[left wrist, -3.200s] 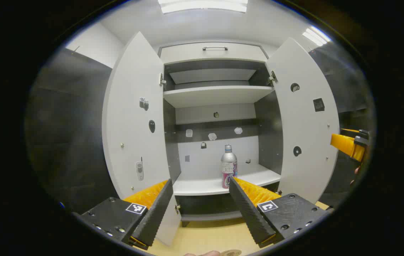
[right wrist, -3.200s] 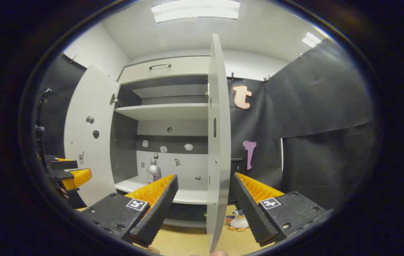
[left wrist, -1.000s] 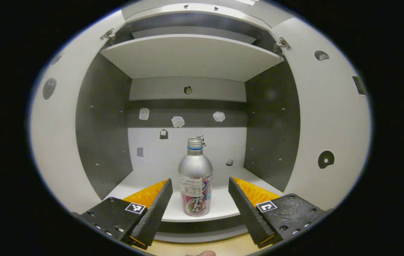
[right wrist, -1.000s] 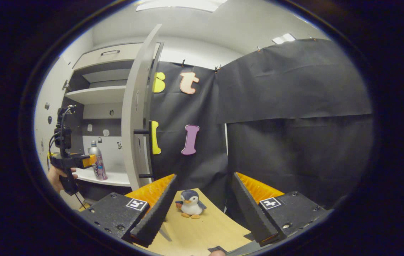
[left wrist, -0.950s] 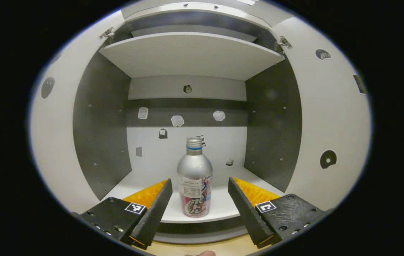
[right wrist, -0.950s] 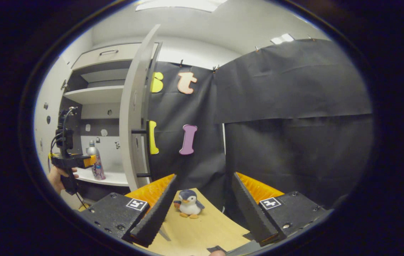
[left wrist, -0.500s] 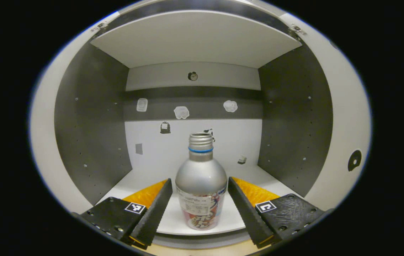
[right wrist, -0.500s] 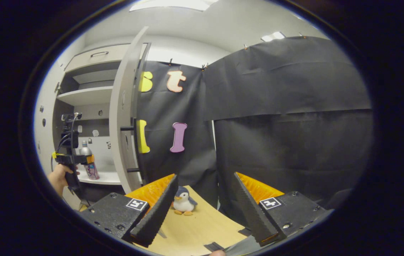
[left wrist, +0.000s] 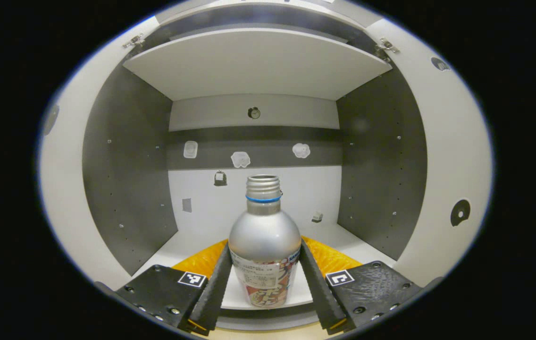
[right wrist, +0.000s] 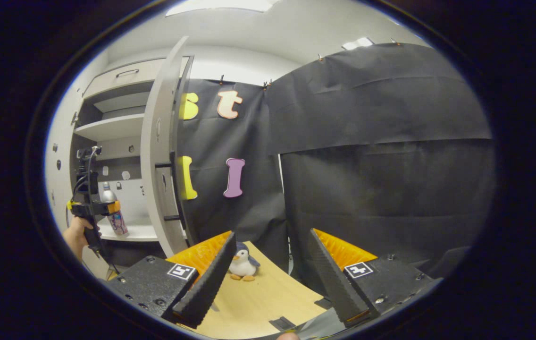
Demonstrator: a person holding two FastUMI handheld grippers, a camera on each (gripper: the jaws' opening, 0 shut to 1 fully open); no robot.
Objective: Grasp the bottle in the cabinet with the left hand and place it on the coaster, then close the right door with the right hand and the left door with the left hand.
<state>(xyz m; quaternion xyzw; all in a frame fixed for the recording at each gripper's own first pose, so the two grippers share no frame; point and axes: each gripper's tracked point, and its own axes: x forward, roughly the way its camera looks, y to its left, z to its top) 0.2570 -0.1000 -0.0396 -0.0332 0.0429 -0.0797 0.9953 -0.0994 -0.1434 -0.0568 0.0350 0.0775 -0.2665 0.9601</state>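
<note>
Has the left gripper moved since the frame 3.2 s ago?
Yes. The left gripper went forward into the cabinet: its fingers now flank and touch the bottle on the shelf, which earlier stood far ahead.

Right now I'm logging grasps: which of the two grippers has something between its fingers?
The left gripper: its fingers close on the bottle on the cabinet shelf. The right gripper is open, with the tabletop and a penguin toy beyond it.

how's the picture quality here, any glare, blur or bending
Left gripper view: sharp, evenly lit; soft glare on the silver metal bottle, white cabinet shelf bowed by the fisheye. Right gripper view: dimmer, white cabinet door curved, small plush penguin slightly soft.
</note>
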